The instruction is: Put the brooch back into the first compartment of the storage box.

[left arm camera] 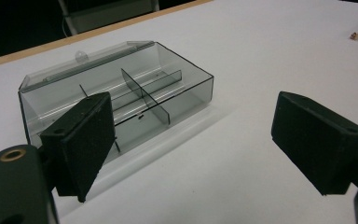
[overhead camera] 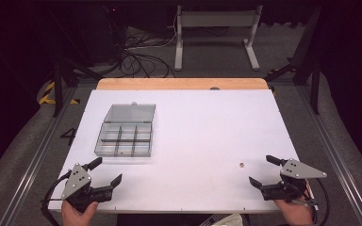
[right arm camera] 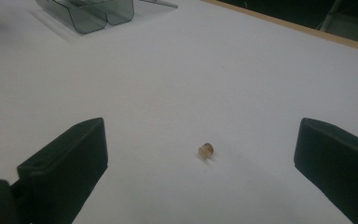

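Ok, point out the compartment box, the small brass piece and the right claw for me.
compartment box (overhead camera: pixel 124 140): high view, on a centre divider.
small brass piece (right arm camera: pixel 206 150): right gripper view, on its body.
right claw (overhead camera: pixel 264 170): high view, midway between its fingertips.

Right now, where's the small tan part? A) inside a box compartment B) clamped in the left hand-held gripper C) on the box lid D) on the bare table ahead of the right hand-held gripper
D: the small tan part lies on the white table, ahead of the open right hand-held gripper and well apart from the clear compartment box.
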`<state>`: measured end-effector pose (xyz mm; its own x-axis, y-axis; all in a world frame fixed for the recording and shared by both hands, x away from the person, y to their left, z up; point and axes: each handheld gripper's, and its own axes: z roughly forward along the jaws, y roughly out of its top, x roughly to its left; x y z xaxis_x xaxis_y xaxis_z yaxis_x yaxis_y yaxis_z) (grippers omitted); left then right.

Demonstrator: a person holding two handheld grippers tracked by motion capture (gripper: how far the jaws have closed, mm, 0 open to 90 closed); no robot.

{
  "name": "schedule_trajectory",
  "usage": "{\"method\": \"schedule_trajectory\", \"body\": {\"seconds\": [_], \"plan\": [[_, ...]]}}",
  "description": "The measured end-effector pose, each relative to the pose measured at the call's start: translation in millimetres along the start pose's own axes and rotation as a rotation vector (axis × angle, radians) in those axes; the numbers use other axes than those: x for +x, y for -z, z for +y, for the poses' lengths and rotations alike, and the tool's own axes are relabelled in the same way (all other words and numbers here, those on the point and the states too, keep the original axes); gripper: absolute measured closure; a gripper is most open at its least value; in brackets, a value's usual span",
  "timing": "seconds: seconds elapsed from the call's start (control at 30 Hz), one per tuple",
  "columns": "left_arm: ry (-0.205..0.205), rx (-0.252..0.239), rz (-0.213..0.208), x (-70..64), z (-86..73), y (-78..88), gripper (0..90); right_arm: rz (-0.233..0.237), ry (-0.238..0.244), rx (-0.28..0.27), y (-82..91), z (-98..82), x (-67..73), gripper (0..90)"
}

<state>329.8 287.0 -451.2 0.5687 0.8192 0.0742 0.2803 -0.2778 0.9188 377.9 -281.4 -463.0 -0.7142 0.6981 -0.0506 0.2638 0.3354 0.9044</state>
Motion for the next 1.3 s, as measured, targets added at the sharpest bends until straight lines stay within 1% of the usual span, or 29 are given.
{"method": "schedule_trajectory", "body": {"seconds": [0.03,0.07,0.2,0.5,0.53,0.57,0.6,0.7,0.9,0.97,1.0,1.13,1.17,1.3], "plan": [[0.000,0.000,0.000,0.0,0.0,0.0,14.1,0.000,0.000,0.000,0.0,0.0,0.0,3.4],[-0.008,0.000,0.005,-0.3,0.5,0.3,14.1,0.001,0.000,0.001,-0.2,-0.3,0.0,3.5],[-0.012,-0.002,0.009,-0.6,0.9,0.4,14.2,0.005,-0.001,0.003,-0.5,-0.6,-0.3,3.5],[-0.003,-0.008,0.008,-0.3,0.9,0.9,14.1,0.005,0.003,0.007,-1.0,-0.4,-0.1,3.5],[-0.009,-0.007,0.009,-0.1,1.0,1.2,14.2,0.006,0.002,0.004,-1.1,-0.4,-0.3,3.5],[-0.005,-0.007,0.009,-0.4,1.1,1.2,14.2,0.006,0.002,0.004,-1.1,-0.4,-0.3,3.5],[-0.016,-0.006,0.012,0.0,1.6,1.4,14.2,0.007,0.000,0.006,-1.3,-0.5,-0.3,3.5],[-0.021,-0.005,0.014,-0.5,2.0,1.2,14.2,0.006,0.001,0.008,-1.4,-0.5,-0.3,3.5],[-0.019,-0.001,0.006,-2.6,3.7,-0.8,14.5,0.010,-0.002,0.009,-2.0,-0.7,-0.6,3.5],[-0.025,-0.001,0.004,-3.0,4.4,-1.3,14.6,0.008,0.001,0.012,-2.2,-0.5,-0.4,3.5],[-0.016,-0.002,-0.001,-3.7,4.6,-1.9,14.7,0.008,0.001,0.013,-2.2,-0.5,-0.5,3.5],[-0.016,0.003,-0.005,-3.8,5.8,-2.7,15.0,0.010,-0.002,0.011,-2.4,-0.7,-0.7,3.5],[-0.022,0.005,-0.006,-3.8,7.2,-3.4,15.3,0.011,-0.003,0.011,-2.5,-0.7,-0.8,3.5],[-0.024,0.010,-0.010,-5.1,8.8,-5.0,15.6,0.011,-0.001,0.011,-2.5,-0.7,-0.8,3.5]]}}
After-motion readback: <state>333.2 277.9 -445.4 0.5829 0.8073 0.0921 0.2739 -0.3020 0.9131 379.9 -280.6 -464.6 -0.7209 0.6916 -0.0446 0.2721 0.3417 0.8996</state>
